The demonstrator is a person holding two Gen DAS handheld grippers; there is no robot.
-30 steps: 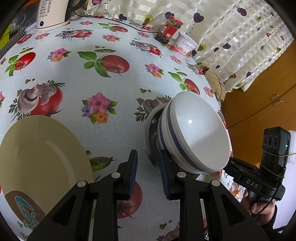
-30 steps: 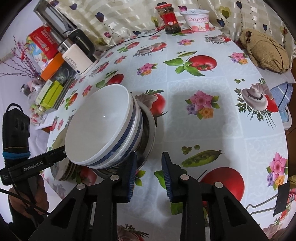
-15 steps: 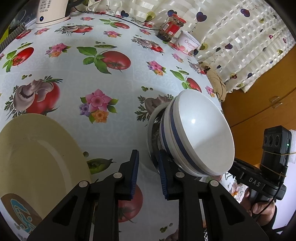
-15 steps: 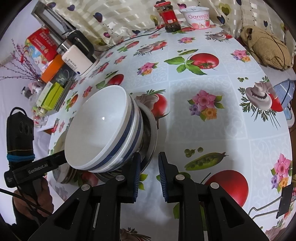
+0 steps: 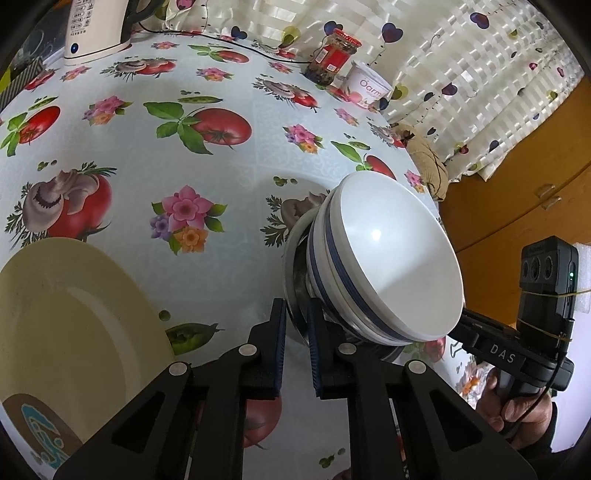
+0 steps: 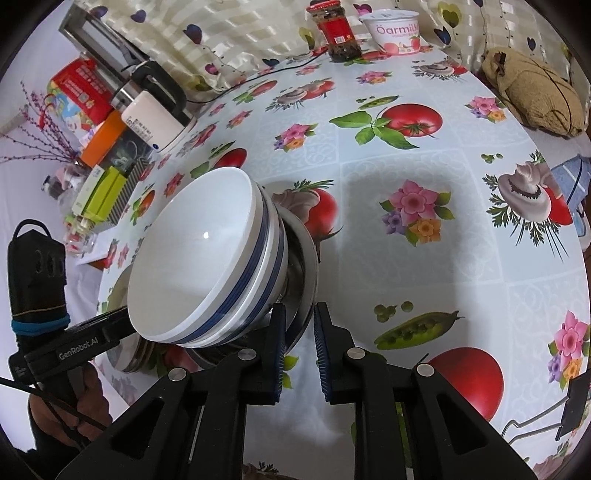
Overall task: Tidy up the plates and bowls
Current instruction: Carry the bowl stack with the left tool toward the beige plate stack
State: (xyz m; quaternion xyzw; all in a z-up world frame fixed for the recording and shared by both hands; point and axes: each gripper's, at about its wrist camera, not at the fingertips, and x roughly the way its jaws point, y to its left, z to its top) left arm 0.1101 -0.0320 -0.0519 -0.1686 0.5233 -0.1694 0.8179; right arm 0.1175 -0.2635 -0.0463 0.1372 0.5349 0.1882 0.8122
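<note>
A white bowl with blue bands (image 5: pixel 391 266) (image 6: pixel 199 266) sits nested in a steel bowl (image 5: pixel 295 284) (image 6: pixel 304 273). Both are tilted and held above the flowered tablecloth. My left gripper (image 5: pixel 295 325) is shut on the steel bowl's rim from one side. My right gripper (image 6: pixel 298 325) is shut on the same rim from the opposite side. A cream plate (image 5: pixel 70 317) lies at the left in the left wrist view; a stack of plates (image 6: pixel 122 317) shows partly behind the bowls in the right wrist view.
A red-lidded jar (image 6: pixel 338 33) and a yogurt tub (image 6: pixel 393 26) stand at the table's far edge. A kettle (image 6: pixel 151 110) and boxes (image 6: pixel 99 184) stand at the far left. A tan cloth bundle (image 6: pixel 535 92) lies at the right edge.
Both grippers have closed their jaws onto the steel bowl's rim. The stacked bowls have come a little closer and higher in both views.
</note>
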